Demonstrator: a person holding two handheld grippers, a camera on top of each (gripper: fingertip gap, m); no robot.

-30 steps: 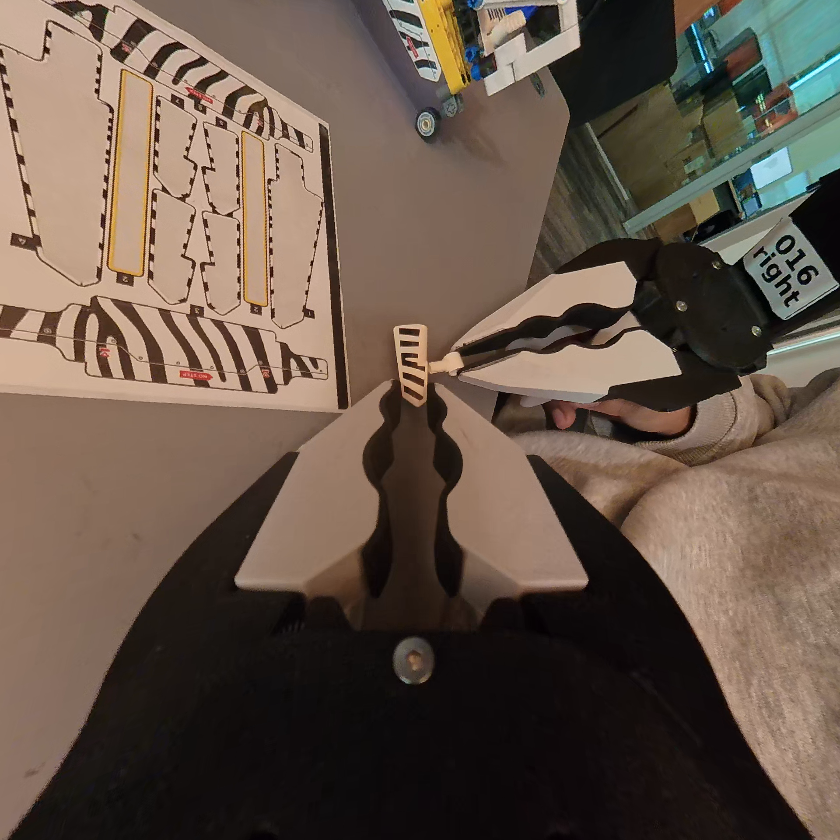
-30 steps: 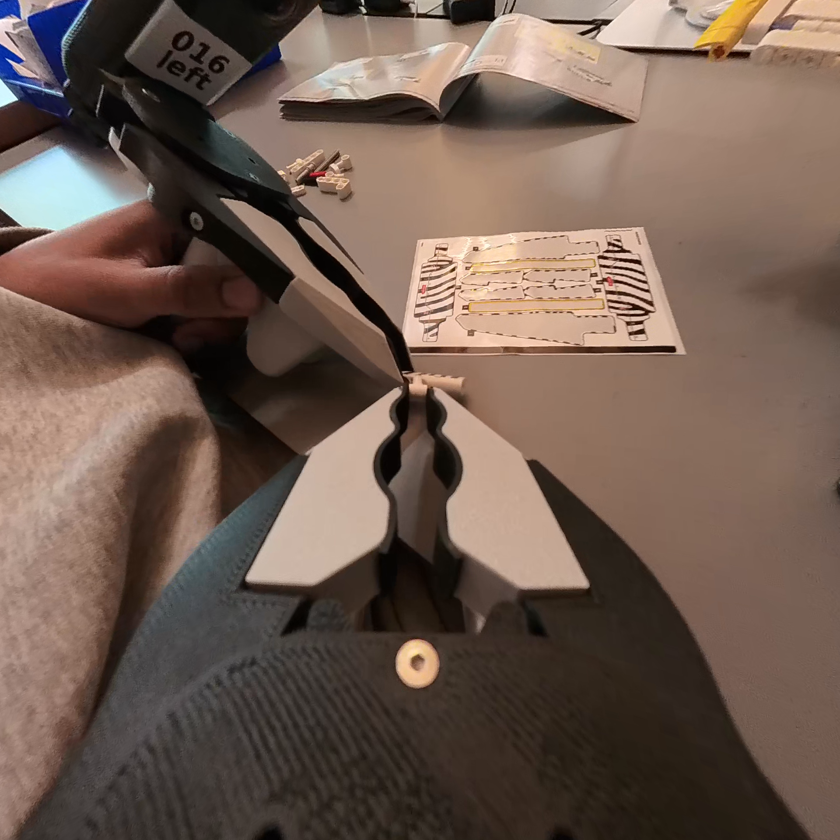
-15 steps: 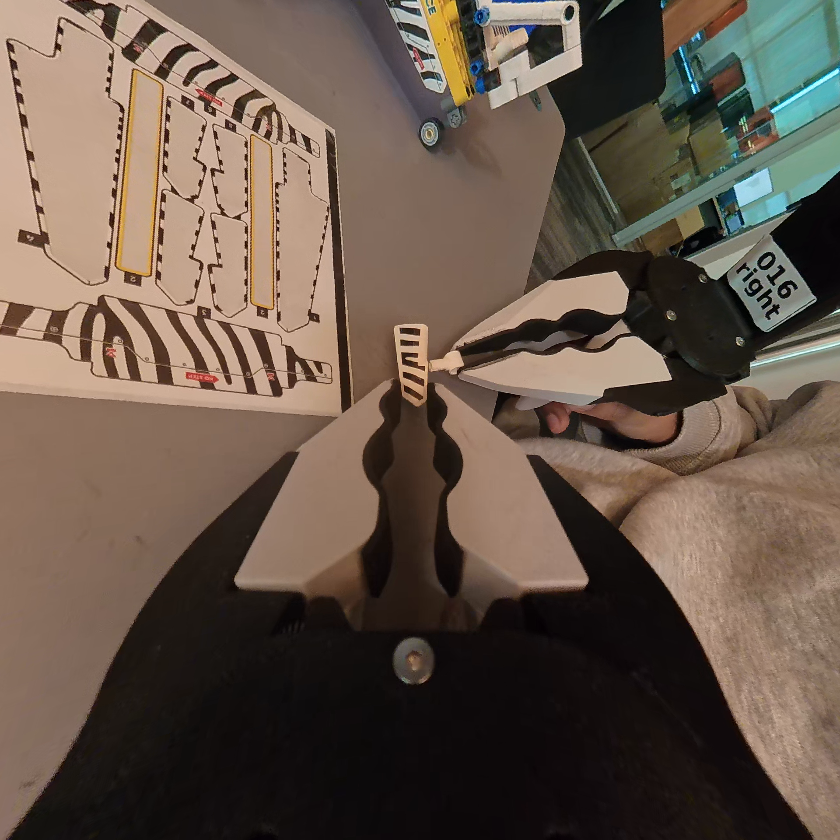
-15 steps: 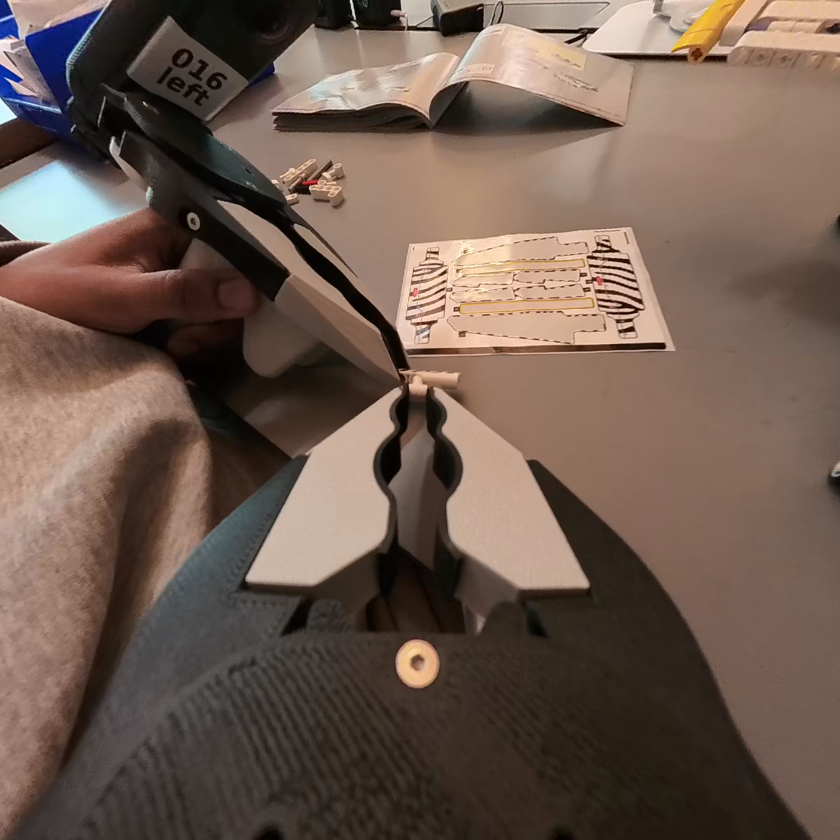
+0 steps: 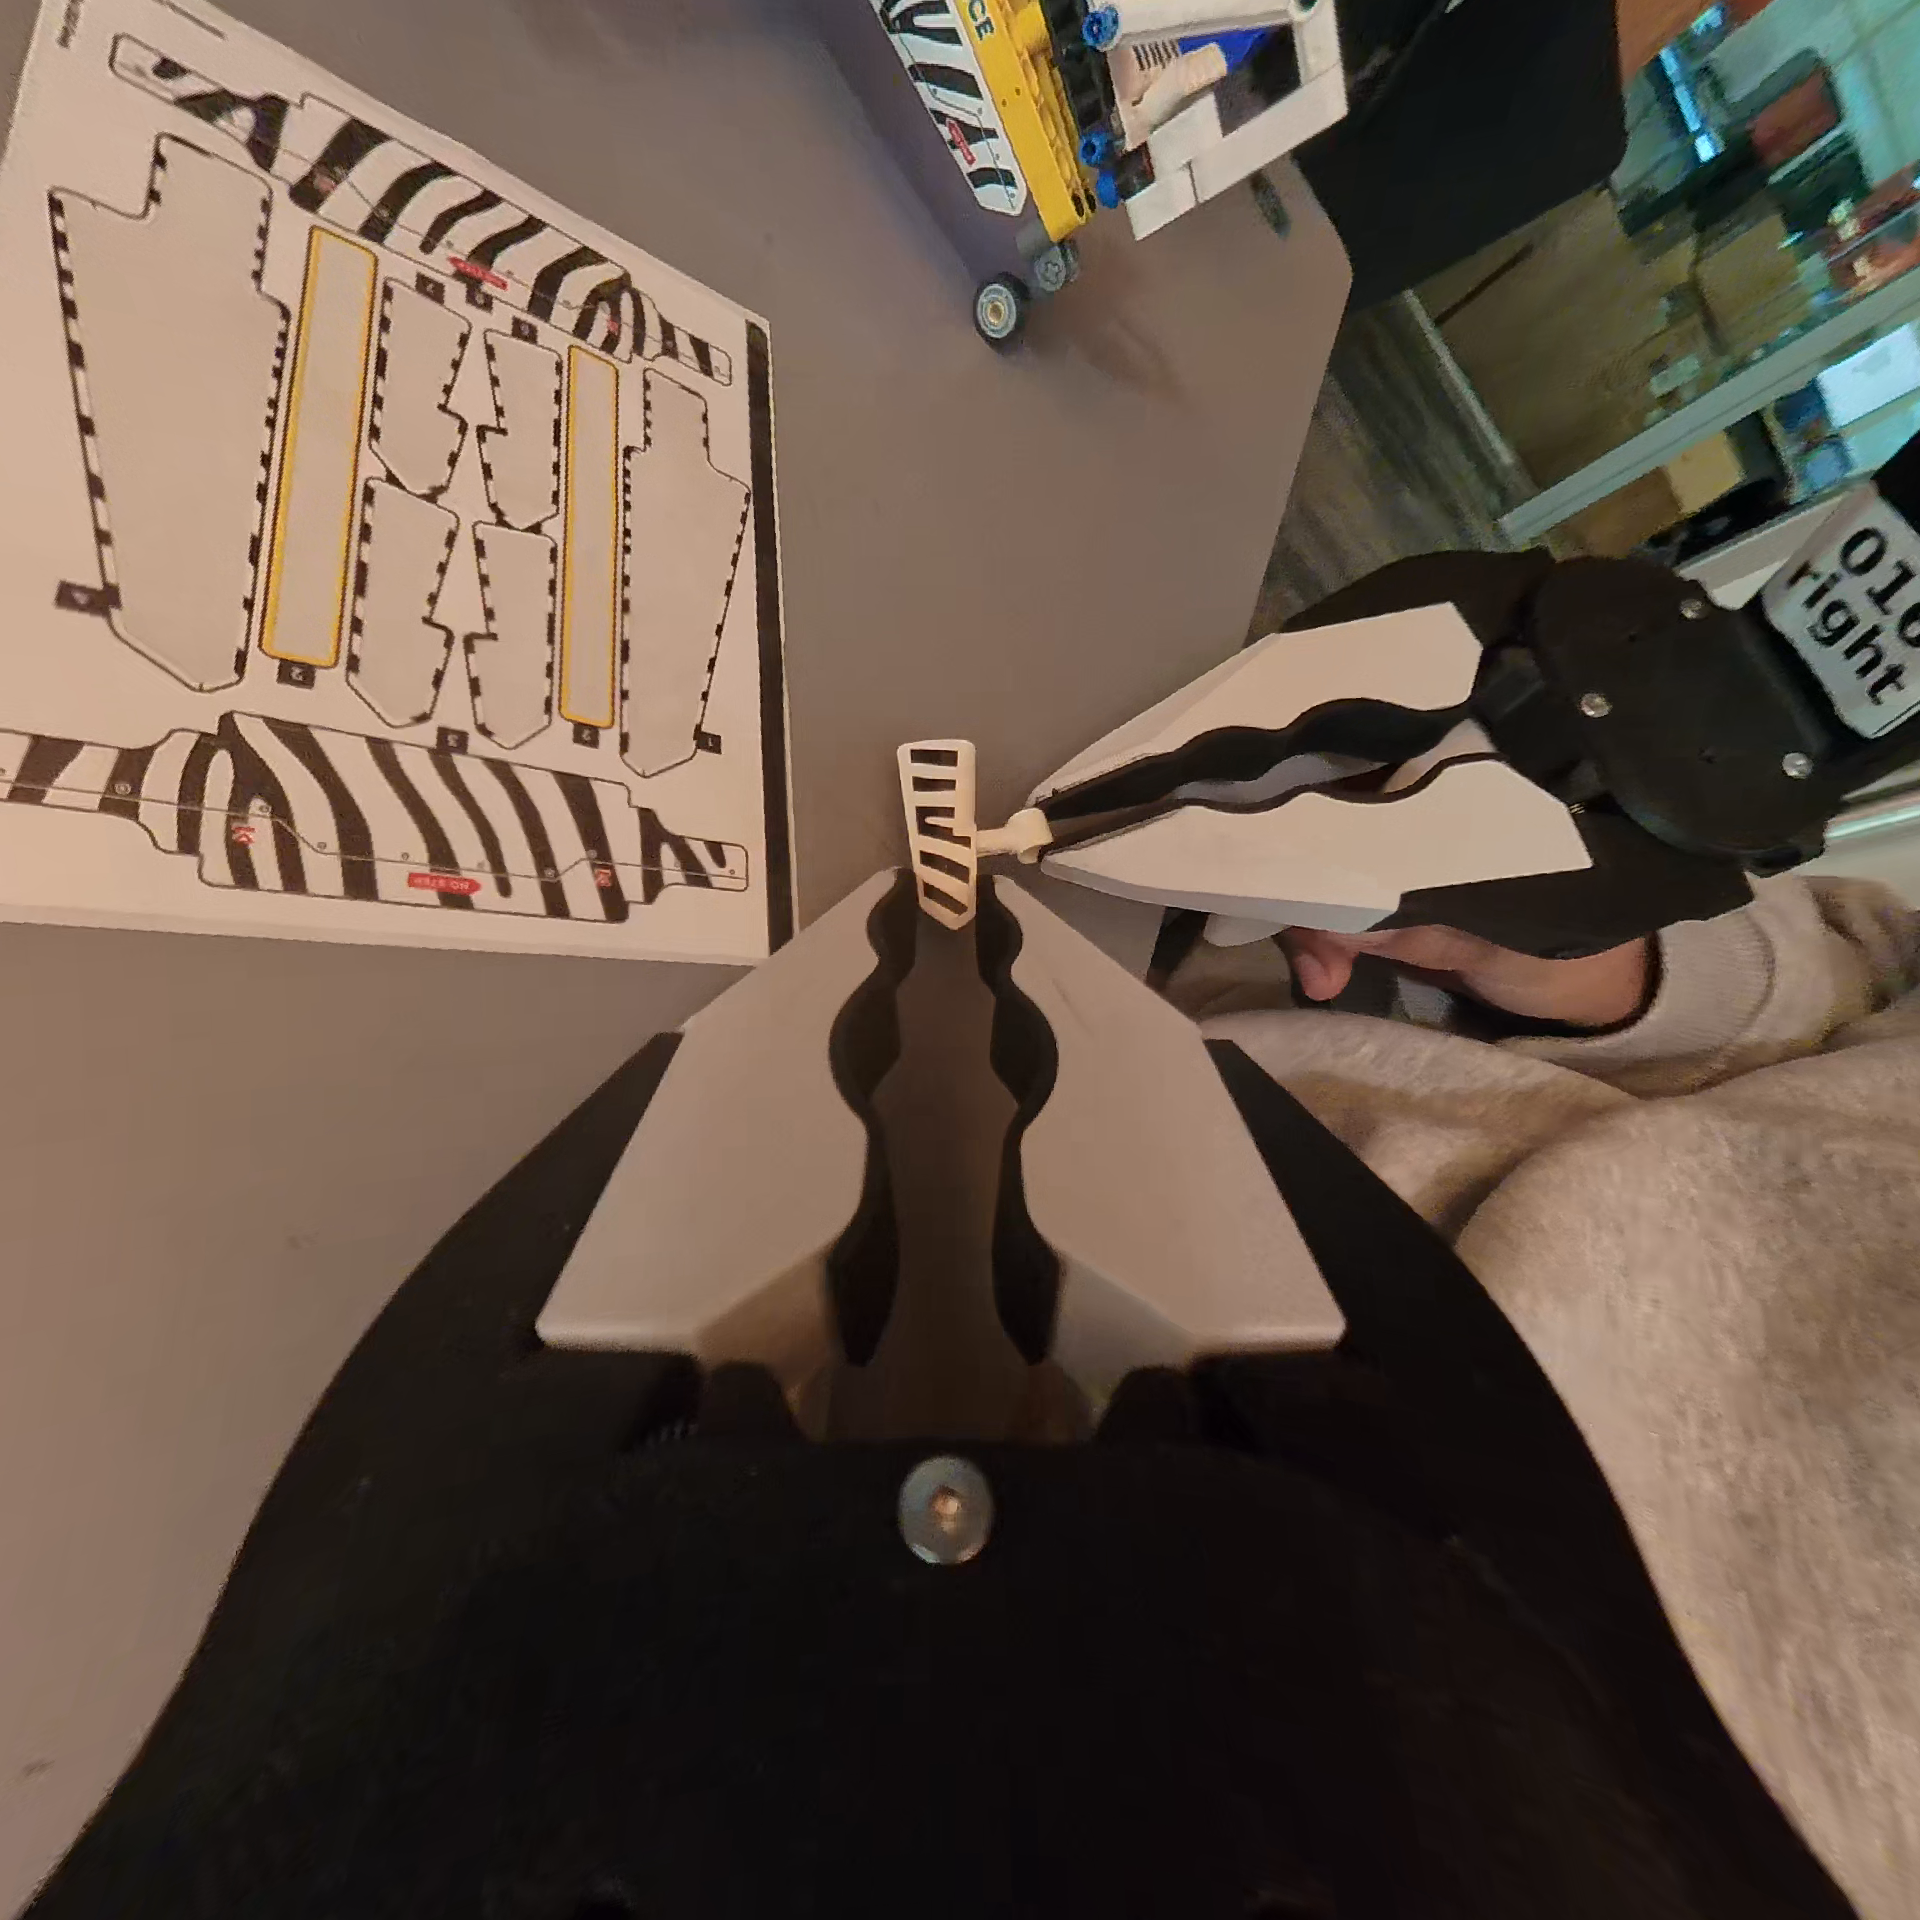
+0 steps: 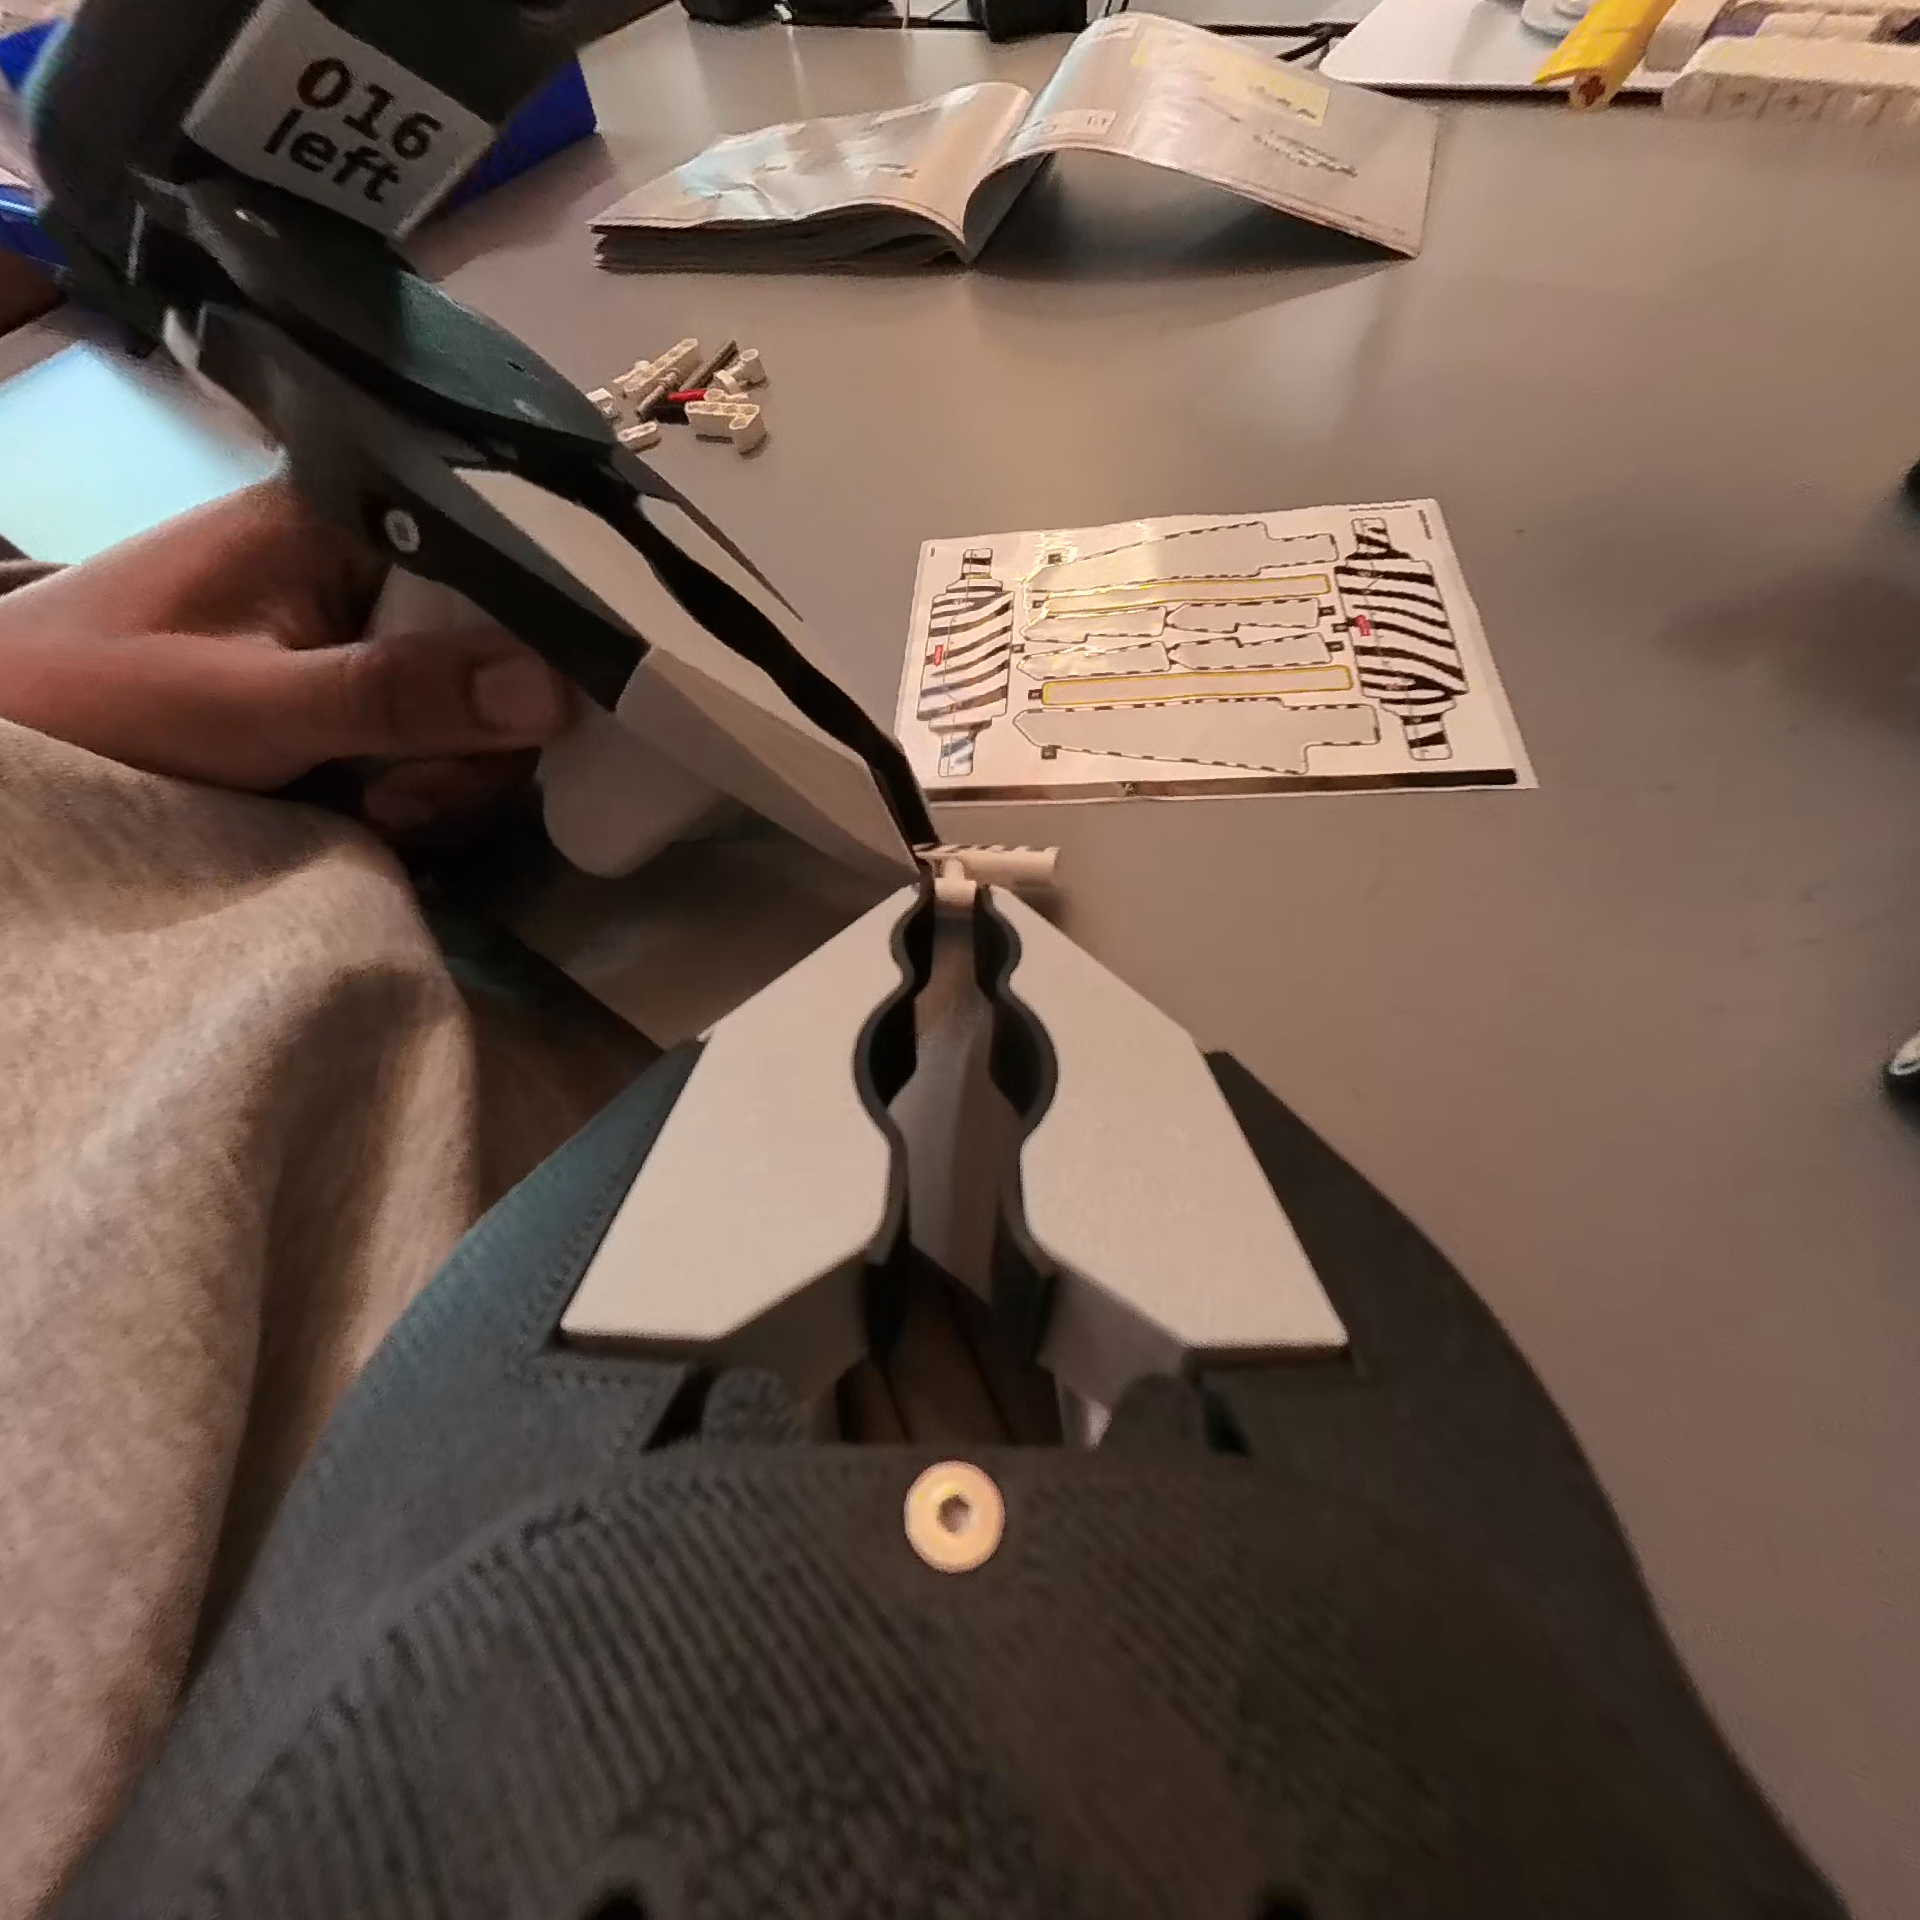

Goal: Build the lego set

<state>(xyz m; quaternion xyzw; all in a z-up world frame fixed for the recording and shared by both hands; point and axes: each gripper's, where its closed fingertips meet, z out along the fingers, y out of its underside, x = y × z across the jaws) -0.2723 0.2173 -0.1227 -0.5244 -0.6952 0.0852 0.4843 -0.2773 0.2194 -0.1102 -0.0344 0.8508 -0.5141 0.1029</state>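
Dim warm indoor light, soft shadows, wide-angle edge distortion, slight right-view blur.

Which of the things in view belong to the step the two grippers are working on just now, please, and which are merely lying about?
In hand:
left gripper
striped white piece
right gripper
small white connector

Lying about:
sticker sheet
open booklet
loose small parts
partly built model

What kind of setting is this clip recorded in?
Probably an office or lab workspace, not a home: a large grey table holding an open instruction booklet, a sticker sheet and loose Lego pieces, with glass partitions and stacked boxes beyond the table edge.
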